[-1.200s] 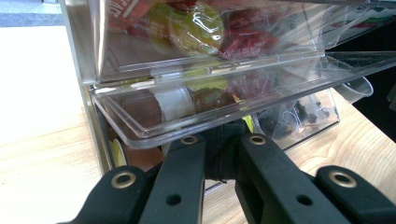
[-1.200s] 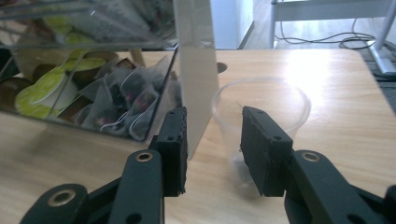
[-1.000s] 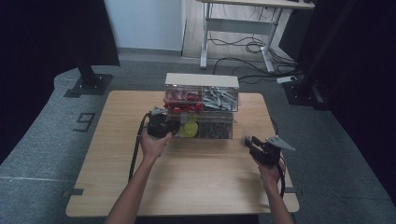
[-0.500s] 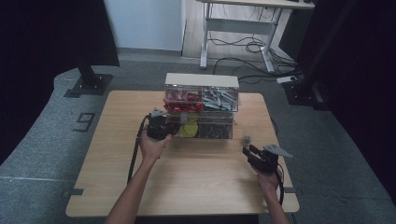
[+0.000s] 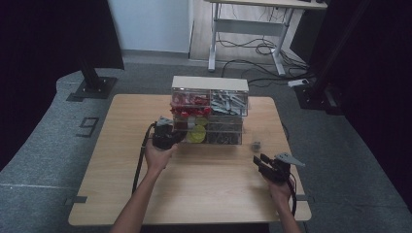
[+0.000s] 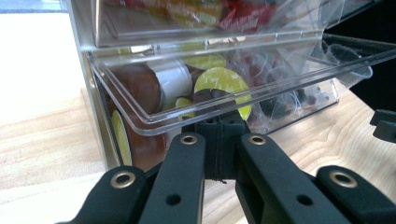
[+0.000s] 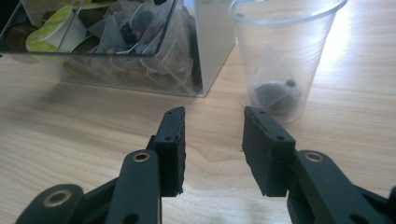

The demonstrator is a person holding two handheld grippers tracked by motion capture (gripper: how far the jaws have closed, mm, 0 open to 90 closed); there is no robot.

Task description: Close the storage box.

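left fingers [image 6: 217,140] clamped on the open drawer's [image 6: 243,88] slippery front lip; right fingers [image 7: 212,140] apart before the light, crushable cup [image 7: 280,51], best taken mid-wall

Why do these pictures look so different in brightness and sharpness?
High view: dim and soft, dark curtains around the light wooden table. Left gripper view: the clear plastic drawer catches glare, the tabletop at left washed out. Right gripper view: bright glare behind the clear plastic cup.

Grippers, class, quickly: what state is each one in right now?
Left gripper: shut on the front lip of the drawer.
Right gripper: open, holding nothing, the cup just ahead.
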